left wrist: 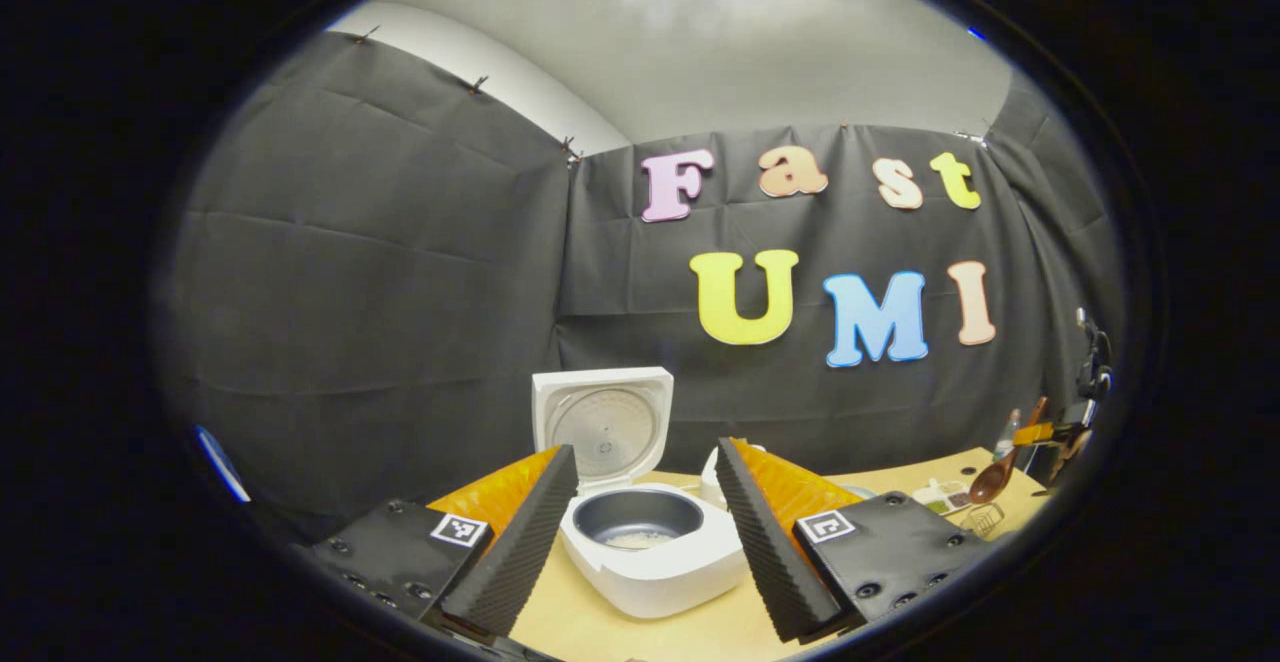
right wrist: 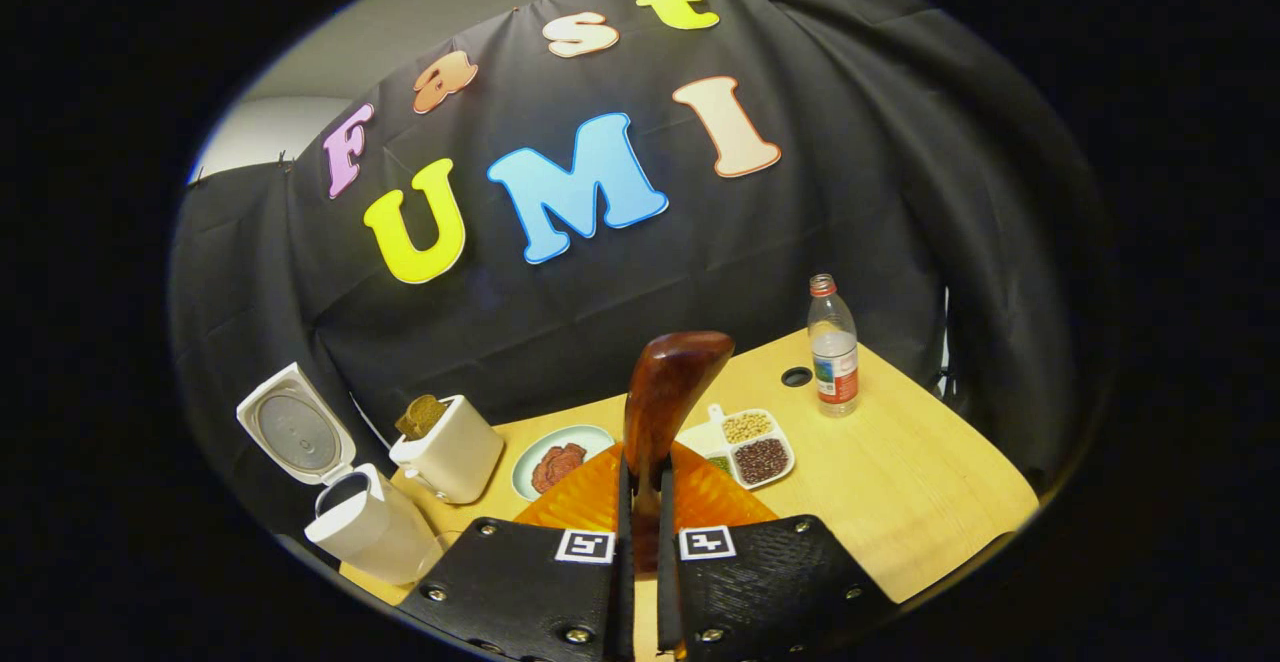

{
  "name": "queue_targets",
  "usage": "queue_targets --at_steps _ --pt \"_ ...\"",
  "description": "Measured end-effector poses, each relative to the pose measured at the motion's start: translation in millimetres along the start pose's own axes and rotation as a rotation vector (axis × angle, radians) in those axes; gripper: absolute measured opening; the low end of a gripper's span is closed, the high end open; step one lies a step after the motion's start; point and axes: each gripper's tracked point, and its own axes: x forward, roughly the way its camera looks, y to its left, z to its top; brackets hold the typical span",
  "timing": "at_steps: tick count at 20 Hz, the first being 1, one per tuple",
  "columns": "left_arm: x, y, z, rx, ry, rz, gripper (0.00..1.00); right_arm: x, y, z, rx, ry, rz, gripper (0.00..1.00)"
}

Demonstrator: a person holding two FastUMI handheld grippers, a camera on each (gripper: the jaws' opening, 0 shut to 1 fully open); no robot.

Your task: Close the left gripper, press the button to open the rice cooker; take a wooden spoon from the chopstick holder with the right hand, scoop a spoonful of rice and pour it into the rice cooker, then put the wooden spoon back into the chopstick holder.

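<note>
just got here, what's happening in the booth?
The rice cooker stands open on the table, lid up, a little rice in the pot. The right hand-held gripper is shut on the wooden spoon, holding it up above the table. The left hand-held gripper is open, facing the cooker.

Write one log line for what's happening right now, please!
rice cooker: lid open | right hand-held gripper: shut on wooden spoon | left hand-held gripper: open, empty
</note>
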Motion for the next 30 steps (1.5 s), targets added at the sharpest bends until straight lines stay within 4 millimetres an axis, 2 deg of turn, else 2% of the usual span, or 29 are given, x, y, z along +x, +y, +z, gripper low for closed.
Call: queue_targets --at_steps 4,10,14,20,24,26,27,28,30 --pt "3.7 -7.3 -0.5 0.016 0.014 0.004 0.96 -0.3 -27.2 -24.7 -0.008 0.033 -0.045 0.09" --pt "-0.9 -6.2 1.5 0.045 0.015 0.018 0.96 9.4 -36.5 -74.8 0.034 0.14 -0.053 0.09" --pt "-1.2 1.9 0.8 0.055 0.021 0.033 0.98 11.9 -40.0 -93.5 0.032 0.177 -0.058 0.09" --pt "0.4 13.8 -3.4 0.043 0.028 0.051 0.97 17.7 -48.3 -101.9 0.076 0.183 -0.076 0.1" --pt "4.6 17.5 -5.9 0.039 0.03 0.049 0.97 12.7 -47.4 -106.0 0.068 0.196 -0.072 0.13" --pt "7.7 16.9 -5.3 0.033 0.028 0.038 0.95 7.9 -46.3 -100.0 0.054 0.178 -0.074 0.2" --pt "9.8 15.8 -3.5 0.033 0.024 0.032 0.95 5.8 -50.3 -96.2 0.036 0.173 -0.092 0.35" --pt "12.9 14.6 -3.1 0.031 0.02 0.024 0.95 1.6 -56.7 -92.4 0.016 0.161 -0.116 0.46" --pt "21.3 9.2 -3.7 0.025 0.015 0.005 0.95 -8.3 -62.9 -76.2 -0.012 0.116 -0.144 0.63"
